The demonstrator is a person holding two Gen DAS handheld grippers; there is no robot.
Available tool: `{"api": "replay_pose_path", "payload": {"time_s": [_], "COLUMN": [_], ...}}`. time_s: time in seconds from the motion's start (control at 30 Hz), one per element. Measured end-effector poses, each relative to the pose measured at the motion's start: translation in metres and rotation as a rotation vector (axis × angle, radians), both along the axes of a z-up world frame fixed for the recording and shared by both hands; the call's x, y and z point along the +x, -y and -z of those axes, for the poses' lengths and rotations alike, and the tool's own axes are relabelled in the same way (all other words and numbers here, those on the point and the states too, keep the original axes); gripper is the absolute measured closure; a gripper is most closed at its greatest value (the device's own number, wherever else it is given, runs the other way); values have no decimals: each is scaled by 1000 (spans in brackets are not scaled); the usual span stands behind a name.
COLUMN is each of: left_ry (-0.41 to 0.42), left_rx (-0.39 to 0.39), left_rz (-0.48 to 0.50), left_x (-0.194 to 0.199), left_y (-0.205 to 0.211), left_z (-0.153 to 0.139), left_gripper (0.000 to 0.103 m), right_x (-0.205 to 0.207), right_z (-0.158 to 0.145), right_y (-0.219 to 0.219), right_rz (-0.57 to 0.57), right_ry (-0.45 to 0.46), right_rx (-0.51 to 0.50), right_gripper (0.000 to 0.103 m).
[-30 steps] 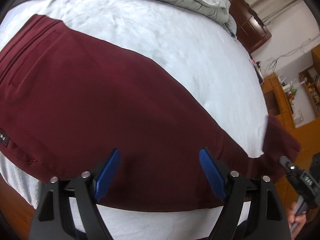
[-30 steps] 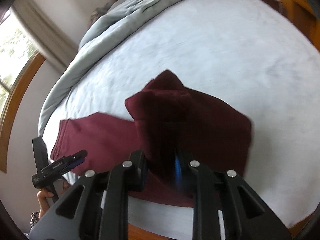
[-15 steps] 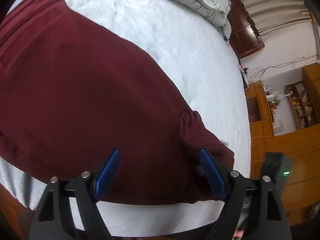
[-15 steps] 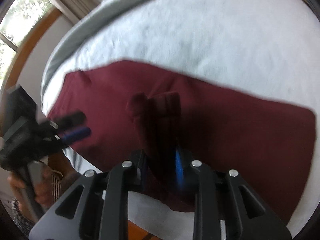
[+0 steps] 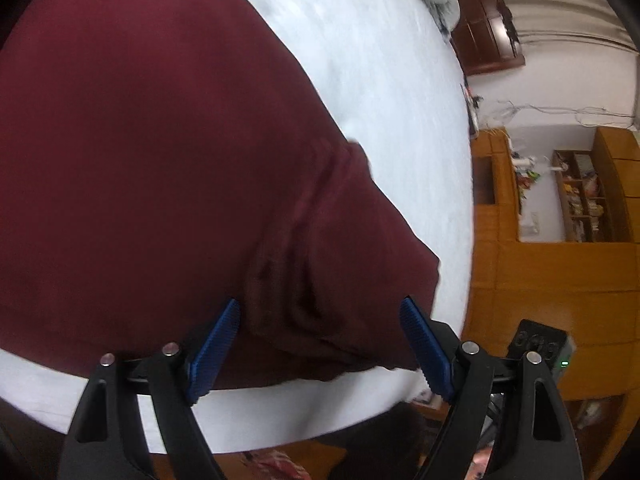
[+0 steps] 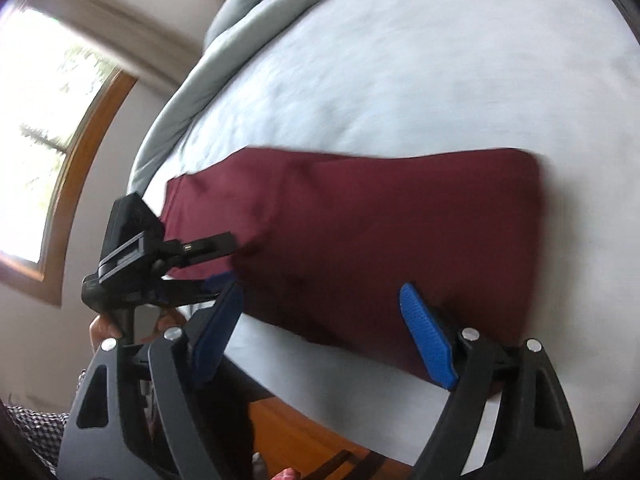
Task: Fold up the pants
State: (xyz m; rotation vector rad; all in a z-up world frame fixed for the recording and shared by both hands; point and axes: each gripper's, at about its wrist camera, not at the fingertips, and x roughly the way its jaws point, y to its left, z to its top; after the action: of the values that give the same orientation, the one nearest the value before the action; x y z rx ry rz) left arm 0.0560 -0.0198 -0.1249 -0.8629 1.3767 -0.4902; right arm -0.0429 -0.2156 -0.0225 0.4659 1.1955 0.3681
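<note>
Pants [image 6: 360,240] now lie folded on bed [image 6: 400,80]; right gripper [image 6: 324,332] jaws just opened, releasing cuff; left gripper [image 5: 320,344] wide, empty.

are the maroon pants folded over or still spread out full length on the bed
Folded over. The maroon pants lie as a short doubled block on the white bed, cuffed leg ends resting on the upper part. Both grippers are open.

Maroon pants [image 6: 360,232] lie folded in a band near the bed's edge
</note>
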Motion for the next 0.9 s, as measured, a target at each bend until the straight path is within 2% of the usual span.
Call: {"api": "replay_pose_path", "payload": {"time_s": [0.1,0.2,0.23,0.27,0.3,0.37,0.43,0.47,0.53,0.6,0.63,0.7,0.8,0.83,0.87,0.9], "left_ry": [-5,-20,-19,-15,-9,-8,30,76,151,137,76,46,62,49,47,69], "left_rx": [22,38,47,73,101,85,64,75,146,198,215,188,177,171,177,215], "left_rz": [27,2,-10,-17,-17,-34,-54,-67,-96,-118,-127,-119,-116,-129,-148,-171], "left_x": [4,10,10,10,9,5,-1,-5,-12,-16,-16,-17,-17,-18,-20,-23], "left_y": [15,19,19,17,15,10,2,-5,-18,-36,-45,-48,-47,-49,-52,-55], "left_z": [7,11,9,8,7,6,-5,-16,-31,-25,-8,9,2,-2,-6,-15], "left_gripper": [20,22,37,63,69,72,74,74,74,74,74,74,67,61,55,55], "right_x": [-10,-15,-15,-15,-16,-18,-17,-18,-20,-18,-17,-15,-10,-10,-9,-7], "right_z": [0,6,9,12,13,11,14,12,9,10,13,23,36,38,40,41], "right_y": [22,30,31,31,31,33,31,32,38,42,43,47,55,58,62,64], "right_rz": [51,70,71,72,74,76,84,87,88,89,93,116,149,157,167,168], "right_ry": [7,-5,-8,-8,-5,-1,1,5,11,1,-7,-38,-92,-100,-107,-110], "right_rx": [-7,-14,-20,-24,-27,-14,-5,-1,14,35,35,26,70,78,85,88], "right_gripper": [22,22,23,23,23,23,23,23,23,23,23,23,23,21,19,19]}}
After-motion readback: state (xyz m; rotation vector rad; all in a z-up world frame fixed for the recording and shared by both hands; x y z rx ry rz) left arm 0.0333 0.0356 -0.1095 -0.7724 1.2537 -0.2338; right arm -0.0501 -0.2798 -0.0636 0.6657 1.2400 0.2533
